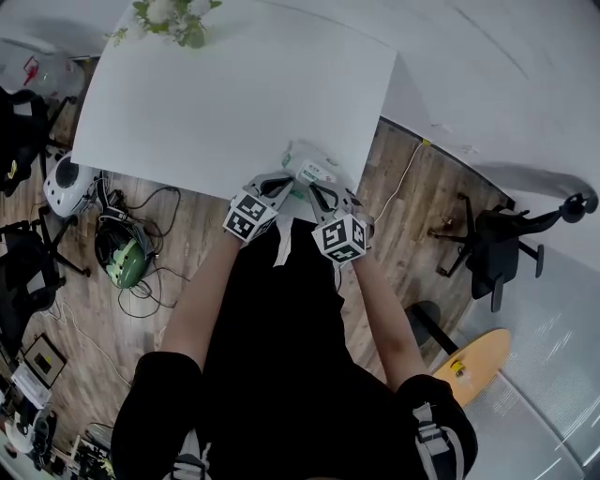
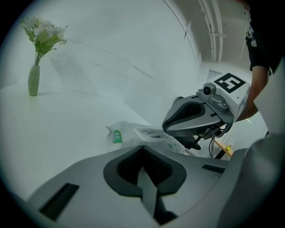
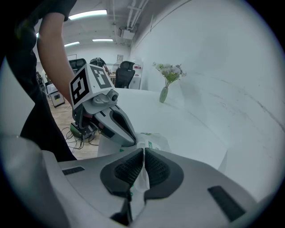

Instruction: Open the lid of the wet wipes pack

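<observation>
The wet wipes pack (image 1: 311, 170) lies at the near edge of the white table (image 1: 216, 94), white film with green print. My left gripper (image 1: 286, 183) reaches it from the left. In the left gripper view its jaws (image 2: 143, 171) are closed on a thin strip of the pack's (image 2: 127, 133) edge. My right gripper (image 1: 319, 192) comes from the right. In the right gripper view its ribbed pads (image 3: 129, 169) pinch a thin white flap of the pack (image 3: 156, 141), the lid tab. The two gripper tips nearly meet over the pack, which hides most of it.
A green vase of white flowers (image 1: 173, 19) stands at the table's far edge. On the wooden floor are a green headset (image 1: 122, 258) with cables at the left, a black office chair (image 1: 497, 246) and an orange board (image 1: 478, 361) at the right.
</observation>
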The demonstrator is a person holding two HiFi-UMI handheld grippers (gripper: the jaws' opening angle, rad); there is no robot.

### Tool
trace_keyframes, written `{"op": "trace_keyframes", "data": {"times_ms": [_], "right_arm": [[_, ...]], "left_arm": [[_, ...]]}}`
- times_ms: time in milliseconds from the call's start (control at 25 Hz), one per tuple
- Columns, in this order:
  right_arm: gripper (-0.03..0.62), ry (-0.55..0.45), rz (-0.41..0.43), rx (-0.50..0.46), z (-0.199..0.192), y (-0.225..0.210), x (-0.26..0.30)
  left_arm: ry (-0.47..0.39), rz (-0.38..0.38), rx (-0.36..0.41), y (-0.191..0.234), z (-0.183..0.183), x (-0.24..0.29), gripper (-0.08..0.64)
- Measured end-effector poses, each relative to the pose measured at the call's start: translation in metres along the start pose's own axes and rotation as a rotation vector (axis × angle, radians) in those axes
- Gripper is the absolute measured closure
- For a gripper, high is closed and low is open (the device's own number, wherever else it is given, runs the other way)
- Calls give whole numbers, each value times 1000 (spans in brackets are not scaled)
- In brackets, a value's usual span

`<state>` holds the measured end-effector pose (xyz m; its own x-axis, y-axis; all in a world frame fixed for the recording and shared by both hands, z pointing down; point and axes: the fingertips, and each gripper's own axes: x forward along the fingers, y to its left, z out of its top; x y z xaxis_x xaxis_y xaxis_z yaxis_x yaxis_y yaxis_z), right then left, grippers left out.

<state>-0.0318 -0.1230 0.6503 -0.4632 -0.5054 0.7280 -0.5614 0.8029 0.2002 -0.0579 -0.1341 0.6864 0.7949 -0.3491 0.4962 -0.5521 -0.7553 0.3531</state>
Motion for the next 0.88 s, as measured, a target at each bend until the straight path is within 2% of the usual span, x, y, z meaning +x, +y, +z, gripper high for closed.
{"op": "trace_keyframes", "data": {"times_ms": [360,600,880], "right_arm": [[563,-24,-6,4,5,-9,-8],[566,-23,-19,-57,11,-21,-12],[566,-29,-25,-63,15,-39,-12]], "left_arm": [[-1,-1,3,-3,0,0,537],[-1,-2,-1,-2,1,-1,537],[-1,0,-7,1,4,-1,537]]}}
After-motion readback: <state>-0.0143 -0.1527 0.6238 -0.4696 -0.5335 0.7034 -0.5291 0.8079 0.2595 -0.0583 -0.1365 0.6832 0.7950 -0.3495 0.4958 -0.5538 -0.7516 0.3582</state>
